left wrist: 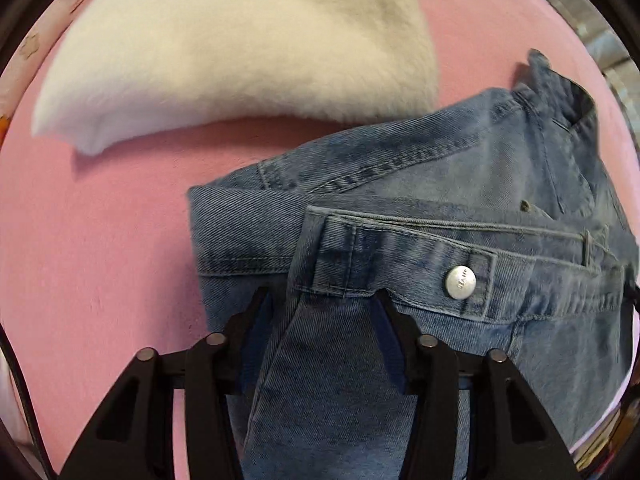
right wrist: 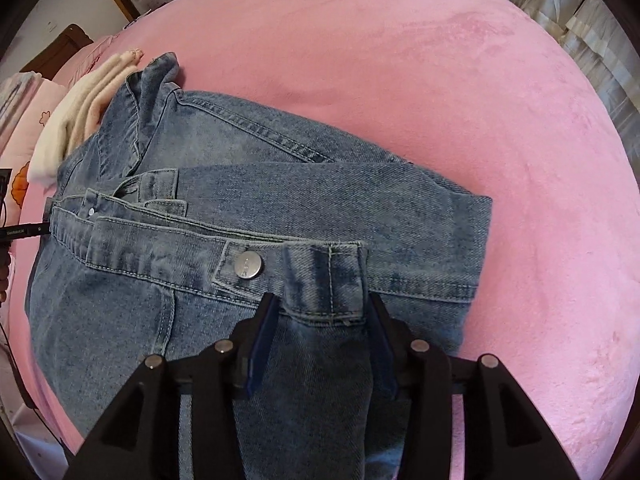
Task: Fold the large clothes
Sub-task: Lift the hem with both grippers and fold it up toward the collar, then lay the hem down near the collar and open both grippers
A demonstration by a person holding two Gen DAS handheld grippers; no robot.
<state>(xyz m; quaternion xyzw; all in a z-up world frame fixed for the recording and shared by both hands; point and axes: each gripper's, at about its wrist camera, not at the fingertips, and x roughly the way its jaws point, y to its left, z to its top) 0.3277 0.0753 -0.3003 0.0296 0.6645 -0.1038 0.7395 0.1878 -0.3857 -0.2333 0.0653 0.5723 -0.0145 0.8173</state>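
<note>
While jeans (right wrist: 280, 184) lie folded on pink bed (right wrist: 440, 80), left tongs (left wrist: 320, 300) and right tongs (right wrist: 320, 304) each pinch waistband denim; white fleece (left wrist: 240, 60) at 11 o'clock.

Soft even light — fisheye-warped edges

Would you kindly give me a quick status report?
Both hand-held grippers clamp bunched jeans waistband. Jeans folded on pink bed. White garment beside, clear.

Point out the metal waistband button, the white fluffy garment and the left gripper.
metal button (left wrist: 460, 282): left wrist view, centre of its face.
white fluffy garment (left wrist: 240, 52): left wrist view, middle of the pile.
left gripper (left wrist: 324, 300): left wrist view, between fingertips.
</note>
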